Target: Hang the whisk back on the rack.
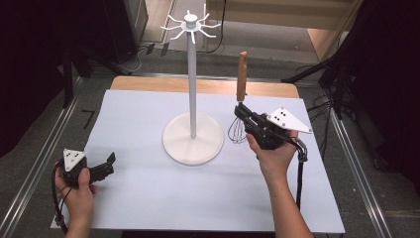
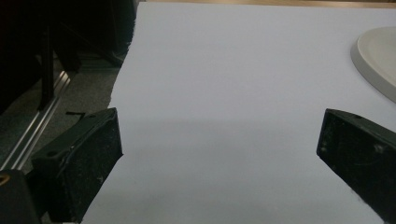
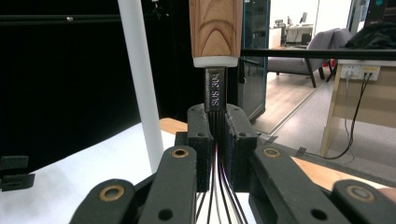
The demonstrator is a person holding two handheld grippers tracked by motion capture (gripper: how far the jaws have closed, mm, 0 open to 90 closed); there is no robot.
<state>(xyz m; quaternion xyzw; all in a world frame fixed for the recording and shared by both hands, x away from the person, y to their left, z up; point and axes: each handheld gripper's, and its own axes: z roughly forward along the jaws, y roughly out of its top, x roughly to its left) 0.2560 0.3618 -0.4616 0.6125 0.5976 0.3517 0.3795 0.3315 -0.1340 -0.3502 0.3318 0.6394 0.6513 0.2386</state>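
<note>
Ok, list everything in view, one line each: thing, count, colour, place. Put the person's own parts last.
whisk: one, wooden handle, dark wire loops, held upright right of the stand
hook stand: one, white, round base mid-table, hooks at top
table sheet: one, pale grey-white, covers the table
wooden table edge: one, light brown, far side
left gripper: one, black, near left, fingers open
right gripper: one, black, fingers shut on the whisk
hands: two, one per gripper

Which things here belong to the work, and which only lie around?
In the work:
- whisk, held by the right gripper
- hook stand

Lying about:
- left gripper, open, idle
- cables on the floor behind the table
</note>
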